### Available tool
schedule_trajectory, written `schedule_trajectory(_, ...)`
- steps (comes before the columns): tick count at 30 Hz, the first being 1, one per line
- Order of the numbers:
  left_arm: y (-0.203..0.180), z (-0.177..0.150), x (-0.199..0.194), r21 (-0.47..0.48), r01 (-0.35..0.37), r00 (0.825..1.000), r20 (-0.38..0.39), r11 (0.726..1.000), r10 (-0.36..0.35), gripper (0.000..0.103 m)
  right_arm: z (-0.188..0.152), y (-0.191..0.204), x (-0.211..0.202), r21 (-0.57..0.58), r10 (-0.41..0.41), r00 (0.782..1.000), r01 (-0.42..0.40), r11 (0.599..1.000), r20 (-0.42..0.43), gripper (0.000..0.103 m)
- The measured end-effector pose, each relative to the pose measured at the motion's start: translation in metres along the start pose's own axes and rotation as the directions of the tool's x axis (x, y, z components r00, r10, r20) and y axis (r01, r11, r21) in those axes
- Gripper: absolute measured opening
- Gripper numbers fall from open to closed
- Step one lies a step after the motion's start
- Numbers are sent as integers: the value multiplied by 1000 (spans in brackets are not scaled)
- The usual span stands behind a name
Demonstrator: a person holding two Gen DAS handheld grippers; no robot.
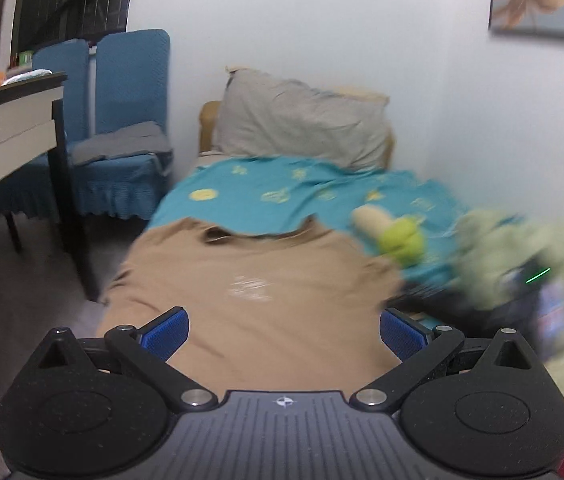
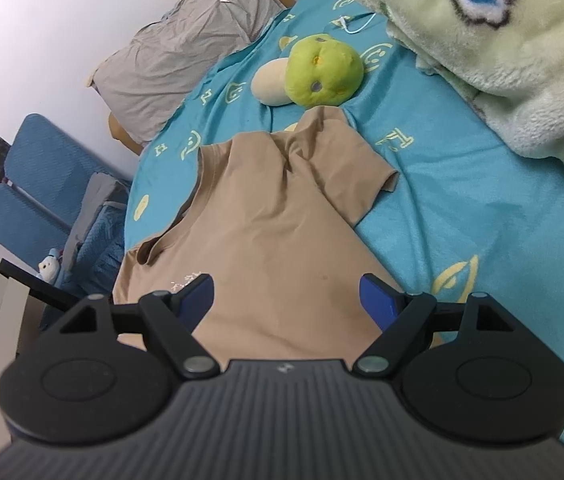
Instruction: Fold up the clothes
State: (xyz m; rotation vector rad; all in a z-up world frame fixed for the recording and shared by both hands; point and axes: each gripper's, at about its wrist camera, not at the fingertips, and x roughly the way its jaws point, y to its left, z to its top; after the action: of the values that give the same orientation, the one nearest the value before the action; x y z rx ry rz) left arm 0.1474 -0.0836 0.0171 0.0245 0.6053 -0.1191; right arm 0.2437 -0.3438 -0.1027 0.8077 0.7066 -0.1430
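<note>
Hovering released over the tan cotton t-shirt (image 2: 278,216), both grippers (image 1: 284,332) (image 2: 286,304) grasp nothing; its bunched sleeve (image 2: 362,176) would probably fold crooked.

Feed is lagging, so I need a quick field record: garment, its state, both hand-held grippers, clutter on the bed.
garment: tan T-shirt
state: spread on the teal bedsheet, unfolded, right sleeve out to the side
left hand-held gripper: open, empty, above the shirt
right hand-held gripper: open, empty, above the shirt
clutter: green plush toy by the shirt's far end; pale green fleece blanket to the right; grey pillow at the head
</note>
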Motion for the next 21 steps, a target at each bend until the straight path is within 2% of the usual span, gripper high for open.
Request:
schedule_trajectory(3, 23, -24, 46, 29, -43, 999, 5, 999, 43, 103, 0, -7, 10, 57, 43, 999, -43, 997, -4, 82)
schedule_trajectory(5, 40, -38, 71, 17, -58, 998, 1, 998, 58, 103, 1, -11, 20, 95, 63, 998, -63, 993, -4, 82)
schedule_trajectory(8, 61, -51, 105, -33, -57, 992, -111, 998, 53, 102, 2, -20, 39, 156, 88, 996, -86, 984, -4, 82)
schedule_trajectory(12, 76, -59, 119, -96, 4, 987, -159, 995, -19, 102, 6, -36, 55, 244, 111, 993, -115, 963, 29, 82)
schedule_trajectory(17, 79, -66, 135, -130, 30, 981, -186, 991, -54, 102, 15, -58, 60, 314, 50, 990, -90, 945, 133, 84)
schedule_trajectory(21, 81, -72, 143, -164, 37, 977, -201, 986, -70, 102, 23, -73, 86, 342, 22, 988, -74, 937, 153, 84)
